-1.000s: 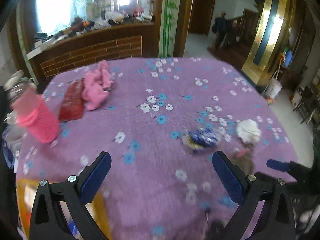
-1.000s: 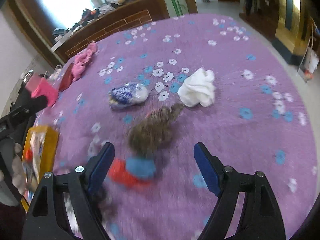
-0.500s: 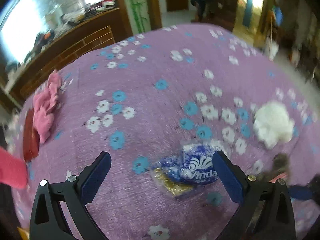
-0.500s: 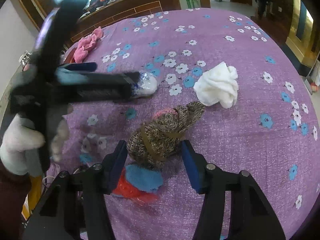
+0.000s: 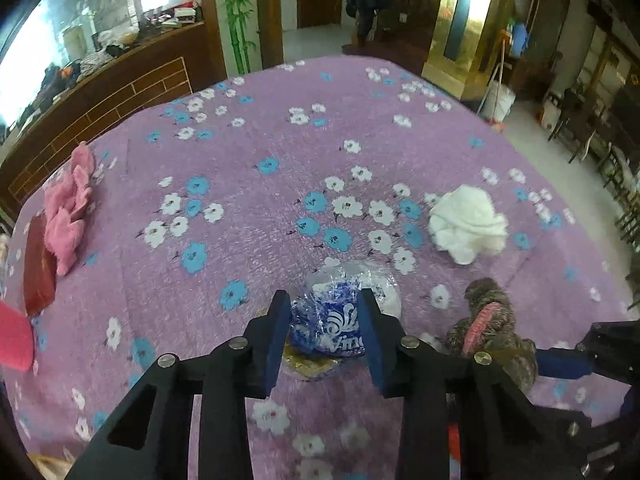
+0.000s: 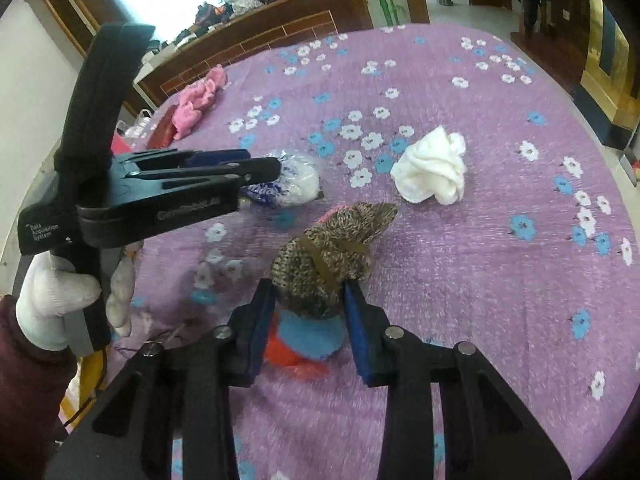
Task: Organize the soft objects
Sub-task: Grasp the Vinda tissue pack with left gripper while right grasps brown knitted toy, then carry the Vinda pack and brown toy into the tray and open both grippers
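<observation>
Left claw (image 5: 324, 320): you're pinching the tissue pack (image 5: 336, 320).
Right claw (image 6: 308, 312): you're pinching the knit hat (image 6: 324, 256).

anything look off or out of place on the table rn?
Nothing damaged or spilled. Soft items just lie scattered on the purple cloth: white cloth crumpled, pink cloth bunched at the far edge. Left gripper clamps the tissue pack; right gripper clamps the knit item.

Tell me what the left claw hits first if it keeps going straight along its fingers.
The left claw already has the blue-and-white tissue pack between its fingers, so that comes first. Beyond the pack lies only flowered purple cloth, as far as the view shows.
</observation>
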